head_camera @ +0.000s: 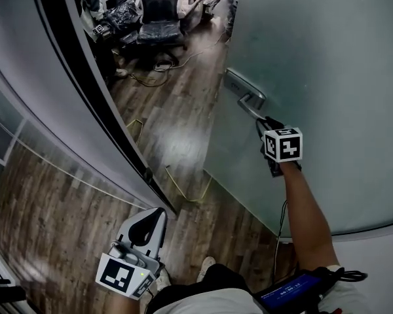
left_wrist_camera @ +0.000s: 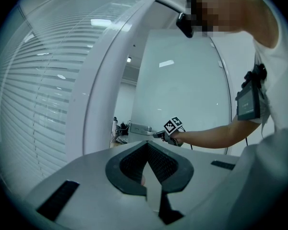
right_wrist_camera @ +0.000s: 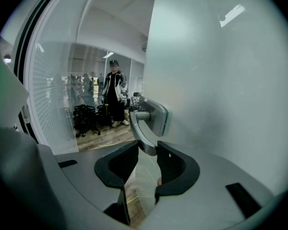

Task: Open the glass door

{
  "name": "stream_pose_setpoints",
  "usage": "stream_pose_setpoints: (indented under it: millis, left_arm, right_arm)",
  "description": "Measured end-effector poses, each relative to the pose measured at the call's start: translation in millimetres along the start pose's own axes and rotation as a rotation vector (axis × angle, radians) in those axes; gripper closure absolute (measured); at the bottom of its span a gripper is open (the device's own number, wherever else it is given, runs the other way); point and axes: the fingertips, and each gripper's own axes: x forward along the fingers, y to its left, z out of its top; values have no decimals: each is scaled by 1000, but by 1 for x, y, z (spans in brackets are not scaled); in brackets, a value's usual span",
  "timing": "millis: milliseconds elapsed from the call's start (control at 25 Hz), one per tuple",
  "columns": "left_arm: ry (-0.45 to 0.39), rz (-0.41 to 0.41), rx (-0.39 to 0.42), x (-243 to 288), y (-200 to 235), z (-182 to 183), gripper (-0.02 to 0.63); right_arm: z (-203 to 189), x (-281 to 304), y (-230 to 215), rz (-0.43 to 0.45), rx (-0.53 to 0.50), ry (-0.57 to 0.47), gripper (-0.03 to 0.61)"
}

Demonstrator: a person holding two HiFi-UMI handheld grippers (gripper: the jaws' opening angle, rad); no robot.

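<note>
At the near edge of the frosted glass door [head_camera: 327, 77], your right gripper [head_camera: 263, 120] reaches the metal lever handle [head_camera: 249, 99]. In the right gripper view its jaws are closed on the handle's free end [right_wrist_camera: 143, 133], one pad against each side. Your arm is stretched out towards it. The door stands ajar from the dark curved door frame [head_camera: 85, 77], and the gap between them shows wooden floor [head_camera: 177, 116] and an office chair [head_camera: 160, 12] in the room beyond. A person [right_wrist_camera: 114, 95] stands back there too. Your left gripper [head_camera: 154, 214] hangs low by your side, well apart from the door. Its jaws are closed tip to tip with nothing between them.
</note>
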Motion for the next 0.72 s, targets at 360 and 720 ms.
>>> stream_pose_setpoints:
  millis: [360, 720]
  left_arm:
    - [-4, 14, 1, -3, 2, 5, 615]
    - [5, 19, 4, -7, 5, -4, 615]
  right_arm:
    - [11, 9, -16, -25, -5, 26, 456]
    - [16, 4, -17, -28, -47, -43, 448]
